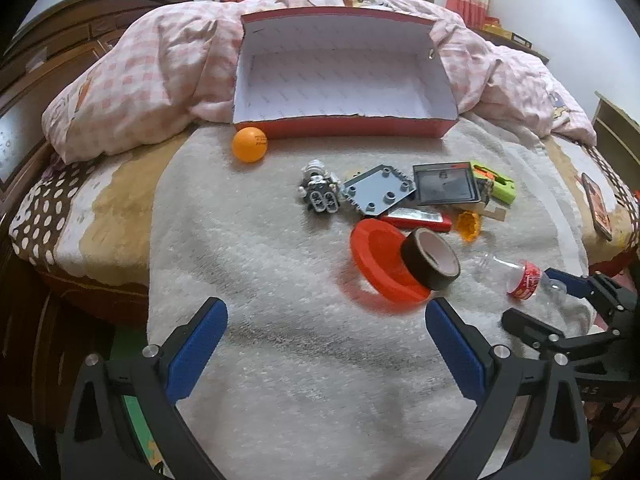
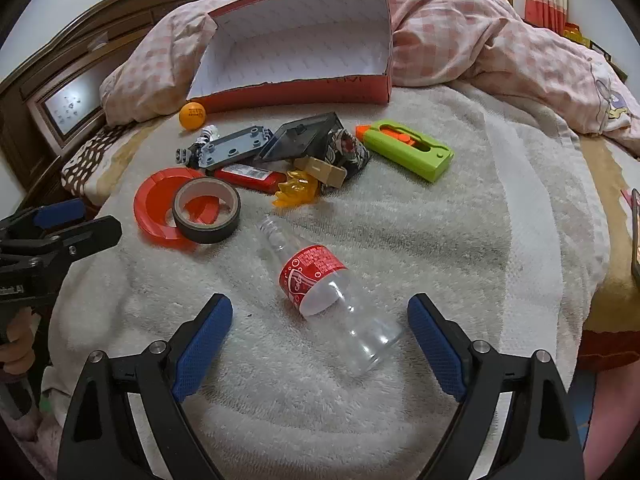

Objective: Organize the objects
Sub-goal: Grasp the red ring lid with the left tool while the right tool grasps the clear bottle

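A red box (image 1: 344,126) (image 2: 304,92) with a white inside lies open and empty at the back of the white towel. In front of it lie an orange ball (image 1: 249,144) (image 2: 192,115), a grey toy robot (image 1: 318,192), a grey plate (image 1: 378,192), a dark case (image 1: 446,184), a green toy (image 2: 408,154), a red ring (image 1: 380,264) (image 2: 160,204) and a black tape roll (image 1: 430,258) (image 2: 208,212). A clear bottle (image 2: 332,296) (image 1: 520,278) lies between my right gripper's (image 2: 320,312) open fingers. My left gripper (image 1: 326,316) is open and empty, just short of the tape roll.
A pink checked quilt (image 1: 160,64) is heaped behind and beside the box. A dark wooden headboard (image 1: 48,40) stands at the left. A phone (image 1: 598,206) lies near the bed's right edge. Bare towel (image 1: 248,280) stretches at the front left.
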